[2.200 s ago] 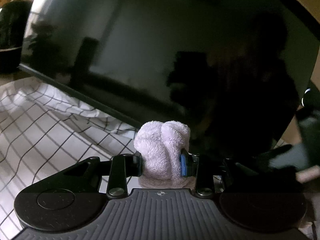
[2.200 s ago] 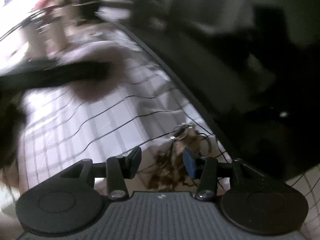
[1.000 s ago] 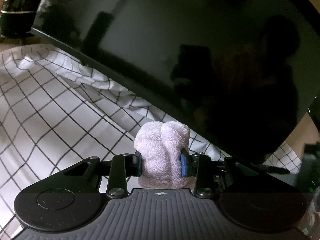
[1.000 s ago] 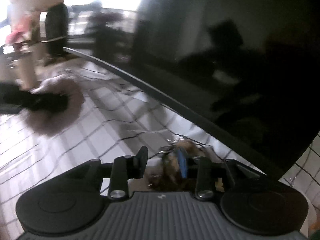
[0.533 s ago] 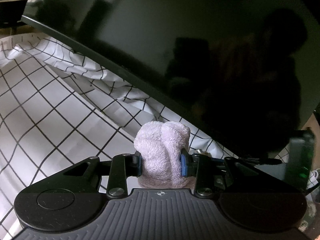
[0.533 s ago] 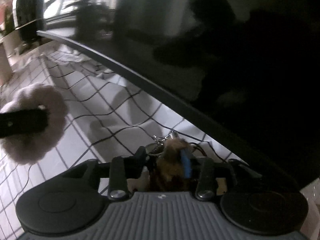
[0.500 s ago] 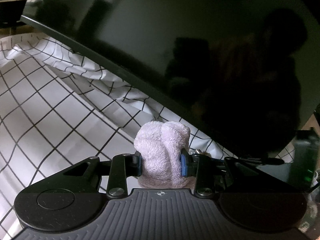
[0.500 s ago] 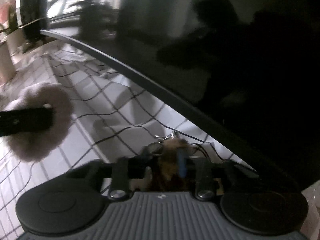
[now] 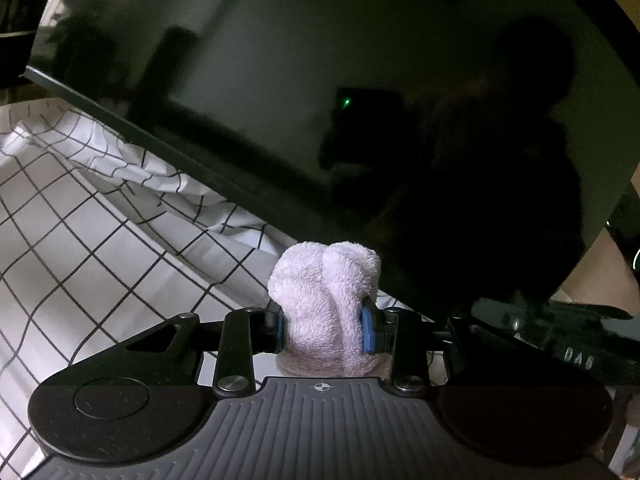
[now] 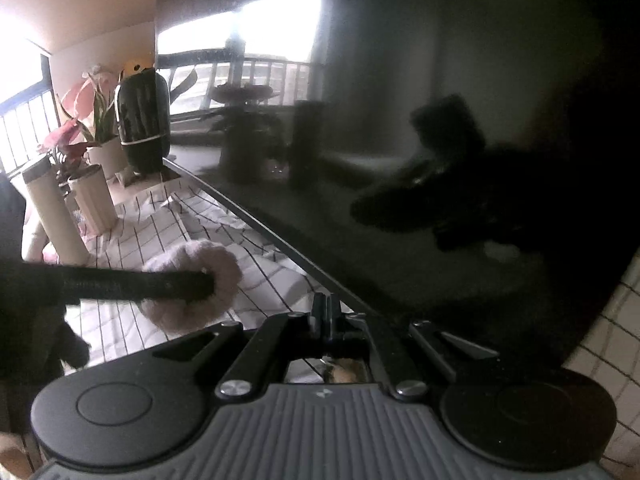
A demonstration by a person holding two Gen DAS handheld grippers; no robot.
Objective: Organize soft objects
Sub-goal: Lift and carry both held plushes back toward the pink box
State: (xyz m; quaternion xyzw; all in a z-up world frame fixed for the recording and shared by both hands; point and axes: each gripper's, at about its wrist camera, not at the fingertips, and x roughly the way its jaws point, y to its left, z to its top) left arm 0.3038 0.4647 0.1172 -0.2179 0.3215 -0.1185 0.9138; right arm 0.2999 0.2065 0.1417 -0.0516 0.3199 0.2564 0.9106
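Note:
A lilac plush bundle (image 9: 324, 280) stands upright between the blue pads of my left gripper (image 9: 324, 322), which is shut on it above the checked cloth (image 9: 80, 260). The right wrist view shows that same bundle (image 10: 218, 258) at the left, with a black finger (image 10: 140, 284) across it. My right gripper (image 10: 326, 312) has its fingers pressed fully together. A scrap of the brown furry charm (image 10: 346, 372) shows just under them, close to the gripper body. The rest of the charm is hidden.
A big dark screen (image 9: 360, 80) leans over the cloth's far edge and fills most of both views. At the far left stand cream cylinders (image 10: 94, 200), pink-leaved plants (image 10: 76, 120) and a black ribbed vessel (image 10: 142, 120). White tiles (image 10: 616, 344) show at the right.
The right jaws closed on the brown charm and the gripper lifted, so its view now looks higher up the screen. The left gripper kept its hold on the lilac bundle and barely moved.

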